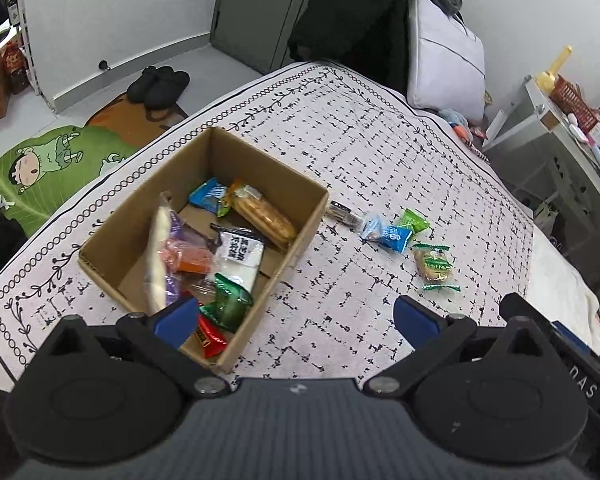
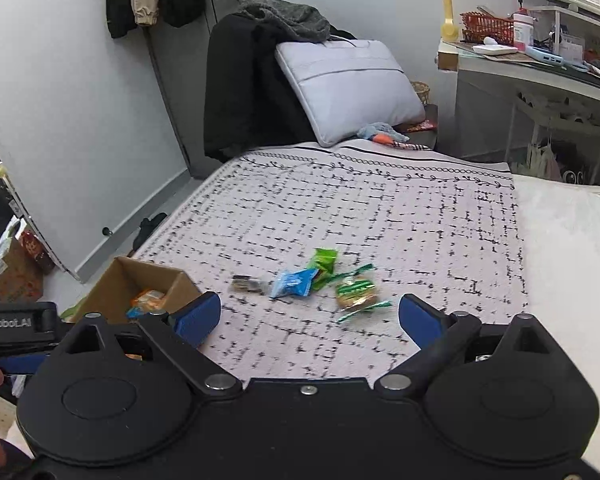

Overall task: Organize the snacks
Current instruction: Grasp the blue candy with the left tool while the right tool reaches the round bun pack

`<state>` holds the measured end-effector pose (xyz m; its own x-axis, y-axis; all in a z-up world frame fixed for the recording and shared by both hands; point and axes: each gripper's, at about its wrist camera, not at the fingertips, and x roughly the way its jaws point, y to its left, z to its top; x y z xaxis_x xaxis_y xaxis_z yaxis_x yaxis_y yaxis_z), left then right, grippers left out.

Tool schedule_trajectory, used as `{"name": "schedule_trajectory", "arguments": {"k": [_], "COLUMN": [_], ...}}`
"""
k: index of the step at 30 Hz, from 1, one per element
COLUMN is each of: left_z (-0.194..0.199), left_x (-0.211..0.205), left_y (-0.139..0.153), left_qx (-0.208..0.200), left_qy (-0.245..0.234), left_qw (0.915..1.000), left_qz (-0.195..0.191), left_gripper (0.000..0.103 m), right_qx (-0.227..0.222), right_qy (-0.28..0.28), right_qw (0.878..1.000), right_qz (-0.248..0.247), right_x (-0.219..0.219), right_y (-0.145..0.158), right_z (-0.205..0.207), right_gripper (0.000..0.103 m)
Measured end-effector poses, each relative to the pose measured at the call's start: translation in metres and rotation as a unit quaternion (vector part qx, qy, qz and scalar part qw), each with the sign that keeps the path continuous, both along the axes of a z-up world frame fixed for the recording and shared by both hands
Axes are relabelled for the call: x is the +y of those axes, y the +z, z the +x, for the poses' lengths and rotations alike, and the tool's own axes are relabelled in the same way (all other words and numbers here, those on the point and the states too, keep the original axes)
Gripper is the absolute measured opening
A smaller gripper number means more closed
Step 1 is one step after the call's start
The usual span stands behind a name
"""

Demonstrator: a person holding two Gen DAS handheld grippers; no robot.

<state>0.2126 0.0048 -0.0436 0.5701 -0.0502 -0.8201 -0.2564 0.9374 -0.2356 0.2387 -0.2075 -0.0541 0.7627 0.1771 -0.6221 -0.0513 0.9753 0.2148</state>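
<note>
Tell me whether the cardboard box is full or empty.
Partly full. The cardboard box is open-topped with several snack packets inside and bare cardboard floor showing; four more snacks lie outside on the bedspread.

Lighting is even, diffuse and moderately bright in both views; its source is out of frame. Shadows are soft and faint, darkest inside the box point(image 1: 204, 216). No strong glare. The left wrist view is sharp. The right wrist view shows motion blur: the snacks point(image 2: 320, 280) and the blanket point(image 2: 380, 208) pattern are smeared. Fisheye distortion bends walls and door edges strongly toward the corners, which are vignetted dark.
</note>
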Motion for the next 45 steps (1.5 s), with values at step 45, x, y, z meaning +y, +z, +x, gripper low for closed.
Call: {"name": "schedule_trajectory", "arguments": {"k": [45], "left_z": [0.163], "left_x": [-0.106], "left_y": [-0.109], "left_qx": [0.007], "left_qy": [0.000], "left_qw": [0.9998], "left_qz": [-0.016], "left_gripper": [0.067], "right_qx": [0.112], "right_qy": [0.049], "right_qw": [0.991], "right_qz": [0.054], "right_x": [-0.046], "right_y": [-0.130], "right_z": [0.144], "right_gripper": [0.085]}}
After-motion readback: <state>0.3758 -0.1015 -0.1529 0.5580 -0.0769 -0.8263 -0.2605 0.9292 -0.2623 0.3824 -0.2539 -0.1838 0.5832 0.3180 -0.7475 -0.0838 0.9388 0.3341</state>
